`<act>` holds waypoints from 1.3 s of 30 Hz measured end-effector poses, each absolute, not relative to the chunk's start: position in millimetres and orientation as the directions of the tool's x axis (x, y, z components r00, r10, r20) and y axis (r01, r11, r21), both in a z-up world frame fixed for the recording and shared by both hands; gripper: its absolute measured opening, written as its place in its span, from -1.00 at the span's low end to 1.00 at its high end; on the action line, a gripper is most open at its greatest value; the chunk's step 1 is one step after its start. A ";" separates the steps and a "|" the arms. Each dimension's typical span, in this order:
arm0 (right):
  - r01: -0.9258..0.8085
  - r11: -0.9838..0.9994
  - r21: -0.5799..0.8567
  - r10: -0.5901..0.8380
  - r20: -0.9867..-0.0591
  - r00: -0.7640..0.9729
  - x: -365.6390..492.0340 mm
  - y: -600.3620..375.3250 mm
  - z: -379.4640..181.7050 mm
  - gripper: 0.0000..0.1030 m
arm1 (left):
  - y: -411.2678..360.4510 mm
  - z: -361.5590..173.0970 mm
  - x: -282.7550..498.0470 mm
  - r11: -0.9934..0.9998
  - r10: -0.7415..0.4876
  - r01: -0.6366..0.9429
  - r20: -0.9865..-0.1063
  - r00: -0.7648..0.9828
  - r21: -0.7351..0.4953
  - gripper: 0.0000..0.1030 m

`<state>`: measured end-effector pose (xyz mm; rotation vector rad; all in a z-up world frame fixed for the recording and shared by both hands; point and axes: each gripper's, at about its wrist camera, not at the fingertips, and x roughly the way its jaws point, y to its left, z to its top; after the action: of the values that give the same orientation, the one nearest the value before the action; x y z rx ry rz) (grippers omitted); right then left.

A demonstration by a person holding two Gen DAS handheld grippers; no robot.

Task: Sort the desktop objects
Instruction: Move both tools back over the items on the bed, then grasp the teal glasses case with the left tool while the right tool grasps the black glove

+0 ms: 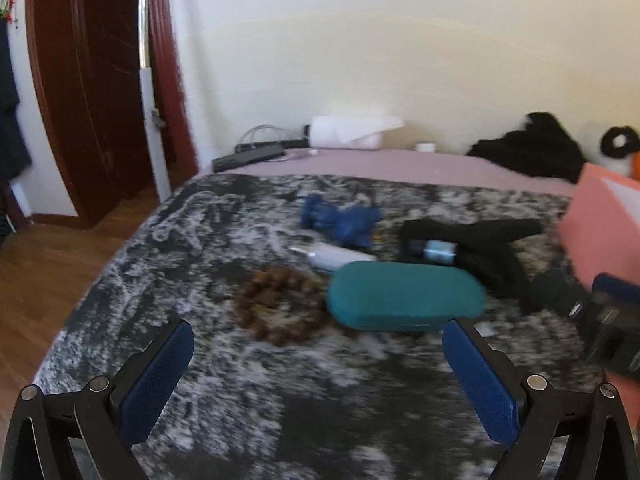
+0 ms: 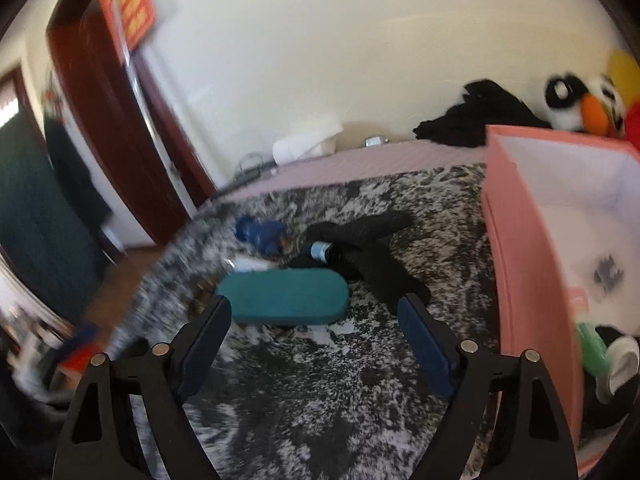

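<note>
Left hand-held gripper [image 1: 318, 344] spread apart, right hand-held gripper [image 2: 316, 312] likewise, teal case [image 2: 282, 296] ahead, pink box [image 2: 532, 280] beside.

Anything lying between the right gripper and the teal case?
Nothing; in the right wrist view only bare black-and-white blanket runs from the open right gripper up to the teal case.
</note>
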<state>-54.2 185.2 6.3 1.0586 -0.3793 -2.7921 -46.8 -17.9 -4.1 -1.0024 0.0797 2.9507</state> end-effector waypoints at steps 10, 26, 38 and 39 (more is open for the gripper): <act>-0.076 -0.927 0.367 -0.218 -0.693 -0.687 -87.6 200.4 -32.5 0.63 | -5.1 -57.4 -120.3 -0.985 0.169 -0.099 -0.733 -0.659 -0.139 0.99; -0.053 -0.941 0.335 -0.183 -0.631 -0.754 -87.0 233.4 -2.8 0.64 | 19.6 -77.7 -175.5 -0.937 0.268 -0.023 -0.674 -0.688 -0.349 0.09; -0.085 -0.937 0.339 -0.162 -0.635 -0.755 -98.7 241.4 -10.6 0.64 | 14.1 6.1 -103.4 -0.969 0.245 -0.191 -0.541 -0.804 -0.155 -0.35; -0.089 -0.936 0.342 -0.163 -0.641 -0.750 -102.3 241.8 -13.1 0.64 | 10.3 8.0 -100.3 -0.970 0.241 -0.193 -0.540 -0.807 -0.145 -0.35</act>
<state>-102.3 241.8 -13.1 1.0944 -0.5530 -2.8488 -100.3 10.3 8.0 -0.8480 -0.1212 2.7837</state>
